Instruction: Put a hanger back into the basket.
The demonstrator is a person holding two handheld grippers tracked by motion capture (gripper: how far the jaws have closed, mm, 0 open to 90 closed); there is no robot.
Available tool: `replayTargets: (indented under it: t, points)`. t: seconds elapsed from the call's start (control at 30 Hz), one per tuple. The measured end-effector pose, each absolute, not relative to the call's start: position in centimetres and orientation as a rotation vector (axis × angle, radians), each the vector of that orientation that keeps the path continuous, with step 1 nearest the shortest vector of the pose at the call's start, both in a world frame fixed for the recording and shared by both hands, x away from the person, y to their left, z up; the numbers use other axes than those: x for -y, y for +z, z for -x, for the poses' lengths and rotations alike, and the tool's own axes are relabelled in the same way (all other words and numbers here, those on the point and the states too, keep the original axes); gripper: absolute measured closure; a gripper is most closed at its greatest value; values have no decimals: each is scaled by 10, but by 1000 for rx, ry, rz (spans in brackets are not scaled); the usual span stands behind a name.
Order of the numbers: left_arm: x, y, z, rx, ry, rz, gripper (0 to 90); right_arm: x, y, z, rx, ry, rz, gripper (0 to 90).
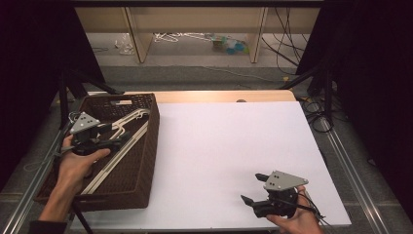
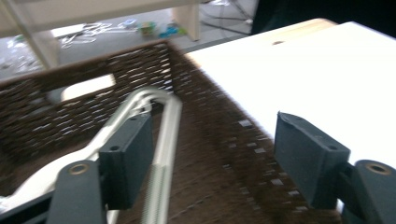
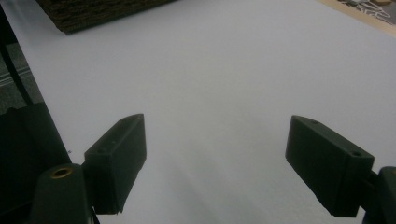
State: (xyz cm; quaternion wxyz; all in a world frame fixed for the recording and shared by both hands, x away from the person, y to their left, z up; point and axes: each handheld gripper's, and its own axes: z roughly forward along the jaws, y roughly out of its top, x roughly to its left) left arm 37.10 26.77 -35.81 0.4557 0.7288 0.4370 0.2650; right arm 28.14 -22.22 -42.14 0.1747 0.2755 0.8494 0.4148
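In the high view, a brown woven basket (image 1: 131, 161) sits on the left of the white table (image 1: 229, 156) and holds pale clothes hangers (image 1: 124, 139) lying lengthwise. The left hand-held gripper (image 1: 116, 135) hovers over the basket, jaws apart. The right hand-held gripper (image 1: 253, 187) rests near the table's front edge, jaws wide, nothing between them

In the left gripper view, the hangers (image 2: 161, 140) lie in the basket (image 2: 210, 154) beyond the spread jaws

In the right gripper view, the open jaws frame bare table (image 3: 210, 93)
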Motion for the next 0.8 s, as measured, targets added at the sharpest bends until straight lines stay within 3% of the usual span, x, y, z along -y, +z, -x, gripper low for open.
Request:
replayTargets:
  t: [0.07,0.37,0.8]
  points:
    - [-259,-357,-367,-1062,647,-1796,221,222,-421,-281,-2406,1179,-781,213]
    - [-222,-356,-350,-949,616,-1817,180,224,-420,-281,-2380,1204,-801,210]
    - [-179,-366,-325,-835,566,-1810,169,225,-419,-282,-2357,1263,-816,198]
